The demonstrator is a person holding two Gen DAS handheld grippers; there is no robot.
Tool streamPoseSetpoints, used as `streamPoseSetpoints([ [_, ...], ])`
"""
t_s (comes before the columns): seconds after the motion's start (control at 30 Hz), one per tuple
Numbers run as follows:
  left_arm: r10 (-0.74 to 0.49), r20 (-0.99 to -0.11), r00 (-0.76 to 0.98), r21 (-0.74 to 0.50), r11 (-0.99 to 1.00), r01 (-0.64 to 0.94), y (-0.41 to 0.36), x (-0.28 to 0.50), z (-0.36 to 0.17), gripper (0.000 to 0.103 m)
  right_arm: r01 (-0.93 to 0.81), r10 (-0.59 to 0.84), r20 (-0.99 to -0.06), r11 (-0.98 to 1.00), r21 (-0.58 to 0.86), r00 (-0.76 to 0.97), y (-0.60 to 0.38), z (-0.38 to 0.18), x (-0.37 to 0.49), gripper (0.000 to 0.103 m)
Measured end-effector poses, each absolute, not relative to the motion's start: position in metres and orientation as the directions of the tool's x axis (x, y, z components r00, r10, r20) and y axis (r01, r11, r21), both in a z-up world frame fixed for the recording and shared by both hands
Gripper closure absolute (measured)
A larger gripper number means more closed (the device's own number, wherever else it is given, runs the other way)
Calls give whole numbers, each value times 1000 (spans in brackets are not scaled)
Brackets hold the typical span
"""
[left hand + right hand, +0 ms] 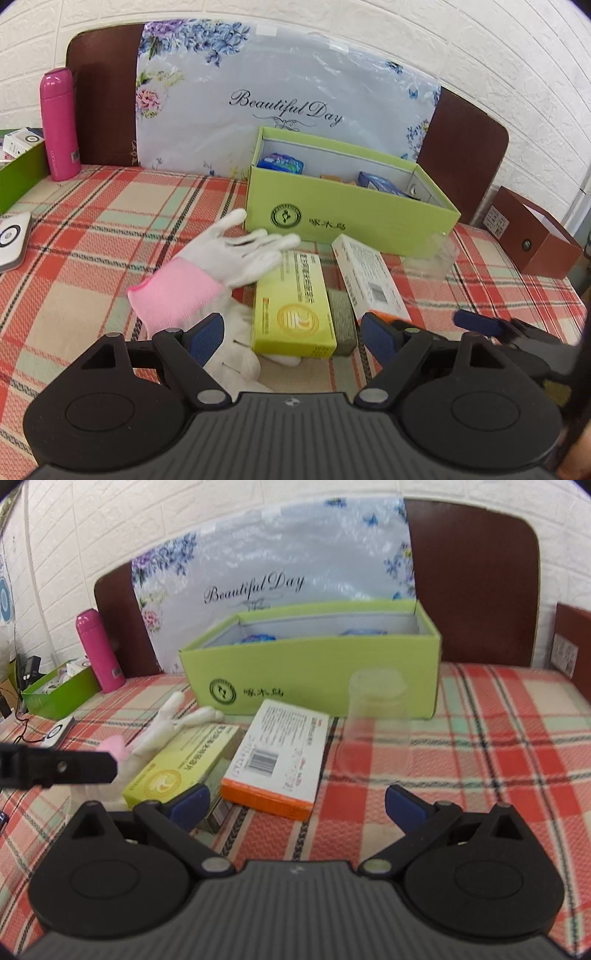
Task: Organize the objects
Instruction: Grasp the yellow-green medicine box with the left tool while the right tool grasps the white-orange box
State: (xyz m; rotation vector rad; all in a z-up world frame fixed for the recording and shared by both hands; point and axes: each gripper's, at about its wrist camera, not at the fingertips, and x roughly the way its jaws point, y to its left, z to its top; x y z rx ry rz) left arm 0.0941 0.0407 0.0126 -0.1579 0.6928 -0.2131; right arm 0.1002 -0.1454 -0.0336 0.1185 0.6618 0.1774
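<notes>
Your left fingers (290, 334) gape wide around the yellow box (291, 306) without pressing it, your right fingers (299, 806) wide and empty near the orange box (277, 760); closing carelessly could snag the glove (221, 266) lying left beside them.

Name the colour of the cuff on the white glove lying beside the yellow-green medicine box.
Pink. The glove's cuff shows best in the left wrist view.

Tablecloth (92, 229): woven plaid cloth, matt.
Green box (343, 218): smooth card.
Flask (59, 125): glossy pink.
Glove (221, 258): knit cloth.
</notes>
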Motion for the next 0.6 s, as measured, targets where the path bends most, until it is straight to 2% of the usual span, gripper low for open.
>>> streamPoseSetpoints([
  [0.13,-265,-622,737,-213,963,166,40,94,4,19,-115,215,-612,973,199,761,-140,-46,117,2],
  [0.2,-265,-624,735,-215,963,165,40,98,1,19,-125,240,-629,967,222,739,-139,-53,124,16],
  [0.27,-263,-629,731,-213,963,163,38,104,-1,19,-123,253,-627,962,243,737,-142,-53,123,36],
  [0.4,-252,-646,720,-204,967,155,31,122,-8,19,-147,203,-642,979,141,739,-141,-52,109,37],
  [0.6,-217,-688,693,-168,976,140,17,153,-22,19,-140,171,-657,985,100,734,-152,-54,77,37],
])
